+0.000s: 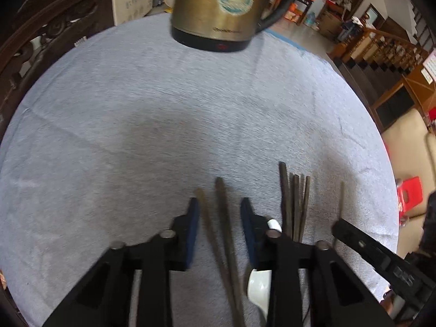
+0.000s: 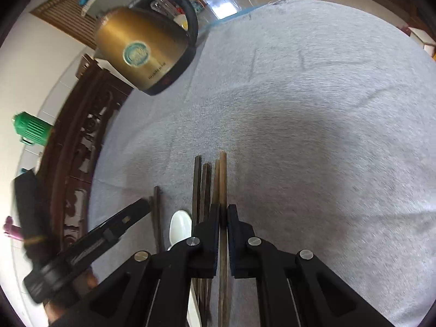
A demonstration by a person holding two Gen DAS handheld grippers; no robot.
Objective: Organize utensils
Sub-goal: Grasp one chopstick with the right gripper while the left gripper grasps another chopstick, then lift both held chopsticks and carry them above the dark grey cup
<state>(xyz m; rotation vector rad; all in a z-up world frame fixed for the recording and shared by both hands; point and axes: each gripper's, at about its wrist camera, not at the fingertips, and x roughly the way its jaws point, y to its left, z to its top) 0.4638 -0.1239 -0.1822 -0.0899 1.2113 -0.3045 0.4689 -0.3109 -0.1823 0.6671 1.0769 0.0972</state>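
Two dark chopsticks (image 1: 222, 204) lie on the grey cloth between the blue pads of my left gripper (image 1: 220, 214); the jaws stand apart and do not press on them. A white spoon (image 1: 259, 286) lies just under its right finger. Right of it lies a bundle of several chopsticks (image 1: 294, 204). In the right wrist view my right gripper (image 2: 223, 214) is shut on a single brown chopstick (image 2: 223, 179), beside the same bundle (image 2: 201, 185) and the spoon (image 2: 179, 226). One finger (image 2: 122, 219) of the left gripper shows at the left, over two chopsticks (image 2: 156, 204).
A brass-coloured electric kettle (image 1: 223, 8) with a black handle stands at the far edge of the cloth-covered table (image 1: 163, 109). A carved dark wooden chair back (image 2: 81, 150) runs along the left side. A staircase (image 1: 381, 49) and a beige sofa (image 1: 408, 141) lie beyond the right edge.
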